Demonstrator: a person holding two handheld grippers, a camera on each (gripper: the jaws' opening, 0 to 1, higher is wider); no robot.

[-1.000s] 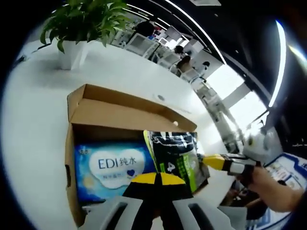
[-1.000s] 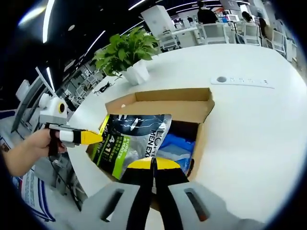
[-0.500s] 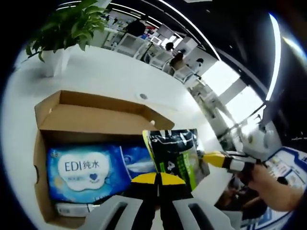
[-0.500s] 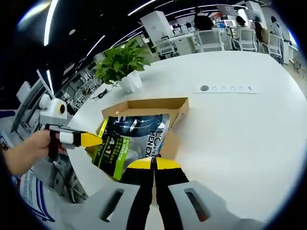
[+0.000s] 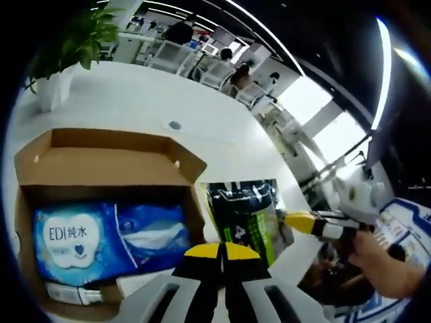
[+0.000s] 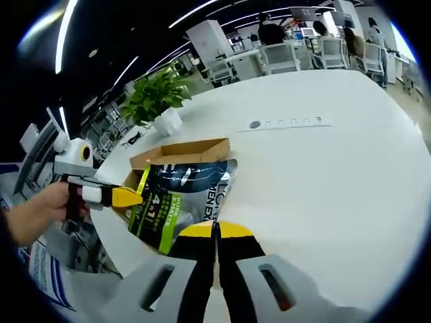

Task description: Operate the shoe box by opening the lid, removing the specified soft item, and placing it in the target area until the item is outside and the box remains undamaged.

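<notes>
Both the left claw [image 5: 221, 250] and the right claw [image 6: 215, 230] are clamped on the dark green pouch [image 6: 183, 195], holding it beside the open shoe box [image 5: 101, 158] on the white counter [image 6: 323, 175].

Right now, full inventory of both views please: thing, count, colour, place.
Shoe box: 1, brown cardboard, lid open, on the table.
Wipes pack: 1, blue with white label, inside the box.
Pouch: 1, black and green, held up by both grippers, beside the box.
Table: 1, white, under everything.
Potted plant: 1, green leaves, white pot, far table edge.
Socket strip: 1, white, on the table beyond the box.
Chairs: several, white, behind the table.
Left gripper: 1, yellow-tipped, shut on pouch.
Right gripper: 1, yellow-tipped, shut on pouch.
</notes>
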